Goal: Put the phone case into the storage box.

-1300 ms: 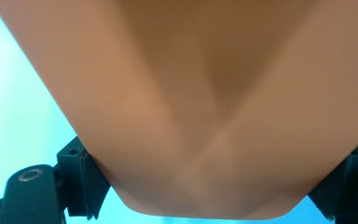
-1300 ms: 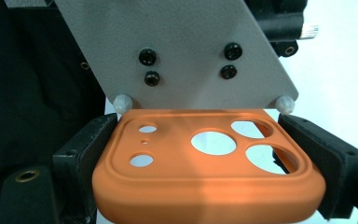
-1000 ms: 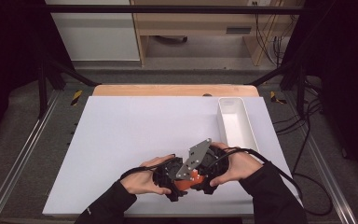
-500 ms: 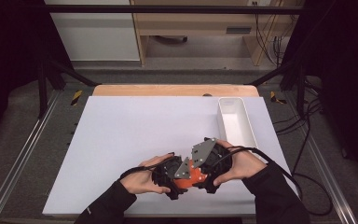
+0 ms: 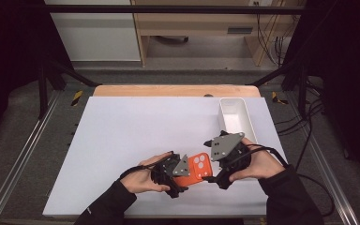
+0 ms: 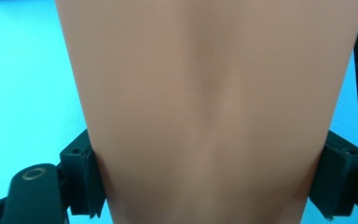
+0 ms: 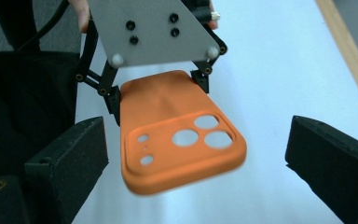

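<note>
Holding the orange phone case [image 5: 195, 169] off the white table [image 5: 122, 140] near its front edge, the left claw [image 5: 180, 174] pinches the case by its two long sides, pads pressed flat against the edges in the left gripper view, so the camera-cutout end sticks out free toward the other hand. That grip looks chosen to keep the back face and the far end clear for handling. The right claw [image 7: 196, 163] has just been opening; its jaws now stand spread either side of the cutout end, touching nothing, with the case [image 7: 179, 135] between and beyond them (a let-go, by my reading). The left hand [image 5: 145, 178] lies low and level, knuckles up, pointing right. The right hand [image 5: 258, 164] sits just beside the case, angled left and slightly toward the person. A white tray [image 5: 234, 119] waits at the table's right, well apart.
</note>
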Tool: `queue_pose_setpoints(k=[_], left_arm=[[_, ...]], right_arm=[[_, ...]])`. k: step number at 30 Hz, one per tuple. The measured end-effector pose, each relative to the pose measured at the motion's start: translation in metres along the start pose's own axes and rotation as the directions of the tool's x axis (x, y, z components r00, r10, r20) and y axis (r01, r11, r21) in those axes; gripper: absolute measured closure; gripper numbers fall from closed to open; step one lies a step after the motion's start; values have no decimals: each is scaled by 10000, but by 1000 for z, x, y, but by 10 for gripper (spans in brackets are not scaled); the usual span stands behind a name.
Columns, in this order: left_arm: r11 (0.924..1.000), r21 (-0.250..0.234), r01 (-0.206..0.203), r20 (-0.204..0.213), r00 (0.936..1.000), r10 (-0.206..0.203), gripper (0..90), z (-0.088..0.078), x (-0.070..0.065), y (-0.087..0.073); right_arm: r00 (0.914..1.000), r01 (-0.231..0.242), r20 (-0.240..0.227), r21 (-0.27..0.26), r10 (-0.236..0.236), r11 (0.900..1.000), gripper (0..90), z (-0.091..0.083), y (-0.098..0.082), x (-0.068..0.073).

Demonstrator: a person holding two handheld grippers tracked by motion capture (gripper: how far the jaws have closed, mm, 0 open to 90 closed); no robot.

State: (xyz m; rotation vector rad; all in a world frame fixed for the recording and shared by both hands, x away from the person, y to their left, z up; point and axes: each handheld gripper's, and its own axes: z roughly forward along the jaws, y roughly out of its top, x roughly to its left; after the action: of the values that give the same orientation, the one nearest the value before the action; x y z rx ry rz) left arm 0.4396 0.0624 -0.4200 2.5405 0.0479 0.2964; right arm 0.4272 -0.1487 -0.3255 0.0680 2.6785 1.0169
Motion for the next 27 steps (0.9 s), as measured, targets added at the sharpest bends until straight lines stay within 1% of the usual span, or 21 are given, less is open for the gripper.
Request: queue_pose_setpoints(k=[3, 5, 6, 8, 9, 10, 12, 13, 14, 15, 18, 23, 27], left_arm=[[9998, -125, 134, 86, 9999, -133, 155, -1, 1, -1], [9998, -180, 104, 108, 9999, -102, 155, -2, 2, -2], [9997, -189, 139, 182, 9997, -136, 155, -2, 3, -2], [9994, -296, 182, 209, 9996, -176, 155, -1, 3, -2], [9988, -421, 233, 207, 9995, -224, 154, -1, 3, -2], [9988, -421, 233, 207, 9995, -224, 155, -1, 3, -2], [9978, -573, 321, 284, 9991, -305, 154, -1, 4, -2], [9972, -642, 382, 333, 9988, -361, 154, -1, 4, -3], [9965, -722, 419, 359, 9986, -394, 154, -2, 4, -3], [9958, -796, 442, 364, 9985, -414, 155, -2, 4, -3], [9934, -1008, 541, 483, 9976, -494, 155, -2, 4, -3], [9916, -1129, 634, 655, 9963, -562, 155, 0, 4, -3], [9898, -1253, 678, 713, 9957, -592, 154, 1, 3, -3]], right_arm=[[9995, -287, 84, -291, 290, 9992, 53, -7, -9, -1], [9990, -429, 123, -482, 436, 9979, 52, -9, -15, -1], [9985, -531, 117, -515, 538, 9973, 51, -10, -18, -1], [9974, -705, 74, -599, 711, 9957, 51, -10, -24, -1], [9965, -828, 45, -612, 832, 9947, 50, -8, -31, 0], [9965, -828, 45, -612, 832, 9947, 50, -8, -31, 0], [9951, -989, 24, -689, 993, 9927, 49, -7, -36, 0], [9938, -1107, -6, -833, 1111, 9904, 49, -6, -41, 1], [9938, -1107, -6, -833, 1111, 9904, 49, -6, -41, 1], [9929, -1186, -63, -990, 1186, 9880, 49, -4, -46, 1], [9918, -1275, -95, -1083, 1272, 9859, 48, -3, -50, 2], [9885, -1513, -254, -1319, 1493, 9796, 45, 2, -60, 4], [9871, -1603, -275, -1427, 1580, 9767, 45, 3, -64, 5]])
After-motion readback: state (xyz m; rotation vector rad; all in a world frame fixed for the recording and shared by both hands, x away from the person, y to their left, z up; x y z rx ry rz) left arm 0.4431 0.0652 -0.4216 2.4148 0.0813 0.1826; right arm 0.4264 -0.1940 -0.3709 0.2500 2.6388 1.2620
